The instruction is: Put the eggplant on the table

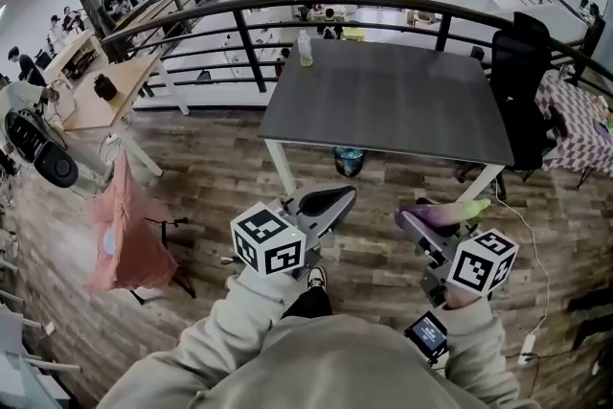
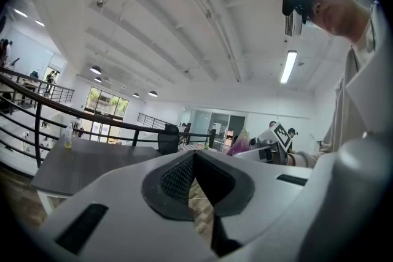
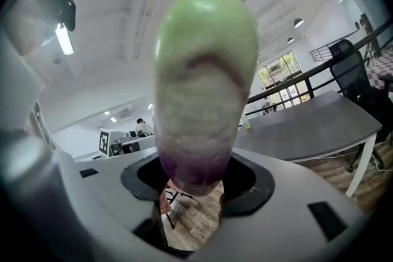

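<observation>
My right gripper (image 1: 428,221) is shut on the eggplant (image 1: 452,210), a purple fruit with a pale green stem end, held in the air short of the dark grey table (image 1: 383,101). In the right gripper view the eggplant (image 3: 206,83) rises from between the jaws of that gripper (image 3: 196,180) and fills the middle of the picture, with the table (image 3: 307,126) beyond on the right. My left gripper (image 1: 330,199) hangs beside it, shut with nothing in it. The left gripper view shows its closed jaws (image 2: 195,162), with the eggplant (image 2: 241,143) off to the right.
A clear bottle (image 1: 305,48) stands at the table's far left corner. A black office chair (image 1: 522,62) is by its right side and a blue bin (image 1: 349,160) underneath. A pink cloth on a rack (image 1: 120,225) stands on the wooden floor at left. A curved railing (image 1: 230,10) runs behind.
</observation>
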### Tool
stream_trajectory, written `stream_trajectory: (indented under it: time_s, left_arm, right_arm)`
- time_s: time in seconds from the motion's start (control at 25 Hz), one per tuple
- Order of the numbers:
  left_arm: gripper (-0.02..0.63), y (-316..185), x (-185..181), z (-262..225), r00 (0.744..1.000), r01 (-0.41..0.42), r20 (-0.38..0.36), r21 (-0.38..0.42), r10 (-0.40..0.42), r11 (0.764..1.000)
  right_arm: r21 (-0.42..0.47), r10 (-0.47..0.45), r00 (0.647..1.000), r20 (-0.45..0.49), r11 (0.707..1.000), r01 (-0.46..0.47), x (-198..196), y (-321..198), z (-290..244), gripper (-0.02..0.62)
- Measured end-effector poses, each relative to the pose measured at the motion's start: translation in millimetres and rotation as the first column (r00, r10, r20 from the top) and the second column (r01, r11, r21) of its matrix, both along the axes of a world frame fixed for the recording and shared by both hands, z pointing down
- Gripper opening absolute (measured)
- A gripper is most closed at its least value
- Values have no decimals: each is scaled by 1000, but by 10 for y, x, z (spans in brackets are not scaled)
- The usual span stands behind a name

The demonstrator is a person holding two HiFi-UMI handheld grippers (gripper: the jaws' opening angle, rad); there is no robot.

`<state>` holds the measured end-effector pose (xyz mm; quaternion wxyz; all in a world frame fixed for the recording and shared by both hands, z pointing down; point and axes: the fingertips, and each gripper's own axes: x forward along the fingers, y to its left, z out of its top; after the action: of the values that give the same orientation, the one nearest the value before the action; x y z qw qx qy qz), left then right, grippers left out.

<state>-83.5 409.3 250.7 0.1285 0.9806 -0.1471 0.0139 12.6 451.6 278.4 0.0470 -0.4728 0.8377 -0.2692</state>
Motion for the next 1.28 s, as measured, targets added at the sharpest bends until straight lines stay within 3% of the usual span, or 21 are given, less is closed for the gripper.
stream_trajectory:
  time_s: [0.44,0.96,1.28]
  left_arm:
    - [2,-740,197,88,999,5,-46,-16,-6,1000]
    - [2,-1915,224,187,1000,-13,-29,-37,12,999]
    - [2,-2679,127,314,999,-48,2,38,48,998]
  right_arm:
    - [-18,18,1000,-14,1000,-18,220,-594,49,236]
    - [-67,7,1000,-3,998,-7,169,-1784,116,236]
    - [-89,50,999,13,995,-49,112,-2625,253,236]
